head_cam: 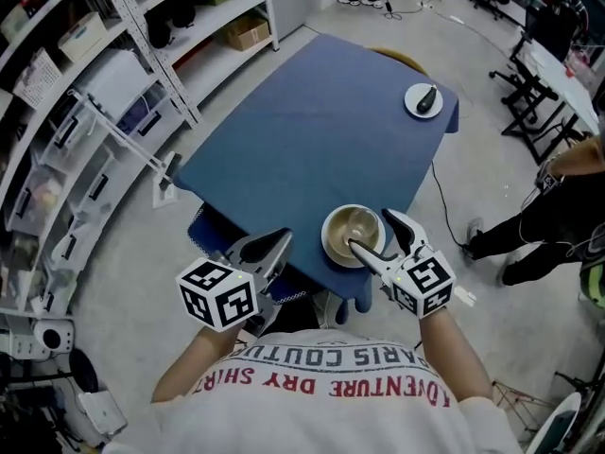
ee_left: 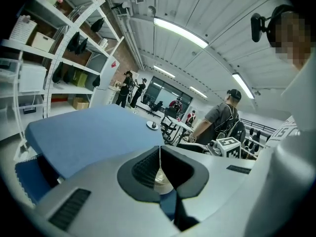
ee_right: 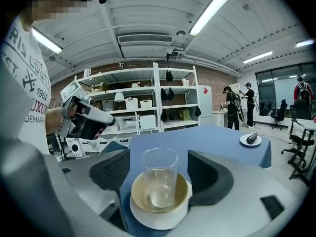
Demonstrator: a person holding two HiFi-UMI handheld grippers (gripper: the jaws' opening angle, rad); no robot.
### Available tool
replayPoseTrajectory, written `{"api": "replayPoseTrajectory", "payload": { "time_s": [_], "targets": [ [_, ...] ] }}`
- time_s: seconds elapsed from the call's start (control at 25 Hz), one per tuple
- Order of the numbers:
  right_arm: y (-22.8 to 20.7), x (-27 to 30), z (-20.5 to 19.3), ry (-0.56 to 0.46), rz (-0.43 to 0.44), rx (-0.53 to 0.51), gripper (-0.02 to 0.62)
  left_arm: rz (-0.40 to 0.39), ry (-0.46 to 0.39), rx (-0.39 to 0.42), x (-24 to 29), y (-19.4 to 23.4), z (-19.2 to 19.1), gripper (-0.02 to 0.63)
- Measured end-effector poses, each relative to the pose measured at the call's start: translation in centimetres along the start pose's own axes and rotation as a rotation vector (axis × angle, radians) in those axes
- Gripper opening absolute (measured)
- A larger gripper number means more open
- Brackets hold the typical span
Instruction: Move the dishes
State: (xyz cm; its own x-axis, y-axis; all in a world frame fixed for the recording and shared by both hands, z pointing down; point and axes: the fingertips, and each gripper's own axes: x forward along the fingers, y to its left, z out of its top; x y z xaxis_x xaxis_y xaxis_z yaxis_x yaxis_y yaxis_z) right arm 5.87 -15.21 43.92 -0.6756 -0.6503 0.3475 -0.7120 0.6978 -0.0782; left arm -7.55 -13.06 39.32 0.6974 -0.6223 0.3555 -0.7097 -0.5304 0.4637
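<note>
A workshop with a grey floor holds white shelving (head_cam: pixel 95 112) on the left and a table (head_cam: pixel 312 130) under a blue cloth in the middle. People stand at desks on the far side of the room. At the near edge of the table sits a bowl (head_cam: pixel 352 235), beige inside with a pale outer rim, and a clear glass (ee_right: pixel 159 174) stands upright in it. On the far right corner of the table, well apart from the bowl, lies a small white plate (head_cam: pixel 423 100) with a dark object on it.

The right tool (head_cam: pixel 386 238) is at the bowl with its jaws spread. In the right gripper view the glass and bowl stand between the two dark pads without the pads touching the glass. From the head view one jaw reaches over the bowl's near rim and the other lies along its right side. Whether either touches the bowl cannot be told.

The left tool (head_cam: pixel 276 244) is held off the near left edge of the table. Its jaws are pressed together with nothing between them.
</note>
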Motion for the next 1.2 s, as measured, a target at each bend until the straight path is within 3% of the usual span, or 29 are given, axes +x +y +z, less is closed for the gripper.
{"api": "replayPoseTrajectory", "payload": {
  "time_s": [0.44,0.64,0.72,1.2],
  "targets": [
    [-0.4,3.0,-2.3,0.053,0.028,-0.033,0.347,0.022,0.061,-0.073,2.3,3.5,-1.1,0.031],
    [0.3,3.4,-2.4,0.045,0.062,-0.035,0.341,0.02,0.092,-0.064,2.8,4.4,-0.9,0.031],
    [0.2,3.4,-2.4,0.038,0.065,-0.036,0.295,0.023,0.102,-0.056,3.2,4.7,-0.7,0.031],
    [0.0,3.3,-2.3,0.027,0.059,-0.038,0.29,0.048,0.114,-0.075,3.9,5.9,-0.8,0.031]
  ]
}}
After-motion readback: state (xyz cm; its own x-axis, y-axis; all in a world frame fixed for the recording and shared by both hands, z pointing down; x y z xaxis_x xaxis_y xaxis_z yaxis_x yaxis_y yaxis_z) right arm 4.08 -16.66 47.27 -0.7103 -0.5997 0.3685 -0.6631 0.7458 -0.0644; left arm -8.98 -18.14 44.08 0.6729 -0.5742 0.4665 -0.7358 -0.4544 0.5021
